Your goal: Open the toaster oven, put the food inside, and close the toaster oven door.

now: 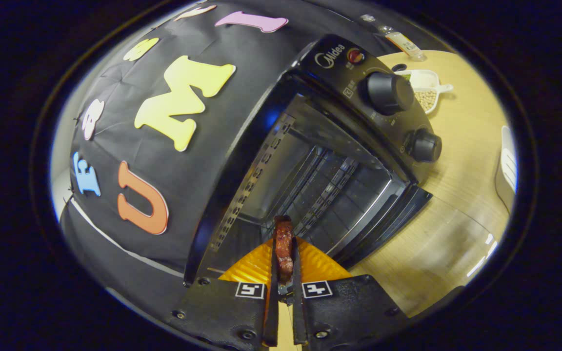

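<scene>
I am gripping the piece of food in my tongs, both fingers pressing its flanks. Its long axis is running forward along the fingers, its far end pointing into the open toaster oven on the bench. The fingers are hiding its lower part; what food it is, I cannot tell.

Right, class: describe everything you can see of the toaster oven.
The toaster oven is black, apparently metal, and appears tilted in this view. Its door is open, showing a dark cavity with slotted, ridged walls. The control panel carries two round black knobs and a small red lamp. It stands on a light wooden table. The gripper, shut on a reddish piece of food, is at its mouth.
</scene>
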`<state>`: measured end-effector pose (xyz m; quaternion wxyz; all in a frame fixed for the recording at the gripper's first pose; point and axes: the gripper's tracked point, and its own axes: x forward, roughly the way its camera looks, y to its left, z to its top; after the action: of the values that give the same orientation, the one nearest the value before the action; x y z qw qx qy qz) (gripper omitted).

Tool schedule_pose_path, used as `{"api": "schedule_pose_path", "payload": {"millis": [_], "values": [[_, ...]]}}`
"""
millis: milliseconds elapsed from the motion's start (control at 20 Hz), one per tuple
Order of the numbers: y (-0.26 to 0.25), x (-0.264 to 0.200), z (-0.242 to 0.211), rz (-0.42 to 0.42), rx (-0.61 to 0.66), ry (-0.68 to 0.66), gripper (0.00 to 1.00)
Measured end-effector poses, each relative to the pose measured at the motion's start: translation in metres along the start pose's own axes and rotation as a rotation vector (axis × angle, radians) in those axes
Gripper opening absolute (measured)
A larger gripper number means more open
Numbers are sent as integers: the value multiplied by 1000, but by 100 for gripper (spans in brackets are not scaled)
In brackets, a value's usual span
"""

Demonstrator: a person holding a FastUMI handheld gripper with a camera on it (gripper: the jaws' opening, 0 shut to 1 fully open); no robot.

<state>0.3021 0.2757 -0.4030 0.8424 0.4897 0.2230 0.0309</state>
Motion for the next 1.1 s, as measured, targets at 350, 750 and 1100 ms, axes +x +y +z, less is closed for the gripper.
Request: {"api": "schedule_pose_path", "payload": {"millis": [350, 750, 1100], "values": [[-7, 25, -7, -52, -42, -48, 16], [-13, 19, -6, -164, -386, -35, 34], [-28, 8, -9, -221, -583, 12, 74]]}}
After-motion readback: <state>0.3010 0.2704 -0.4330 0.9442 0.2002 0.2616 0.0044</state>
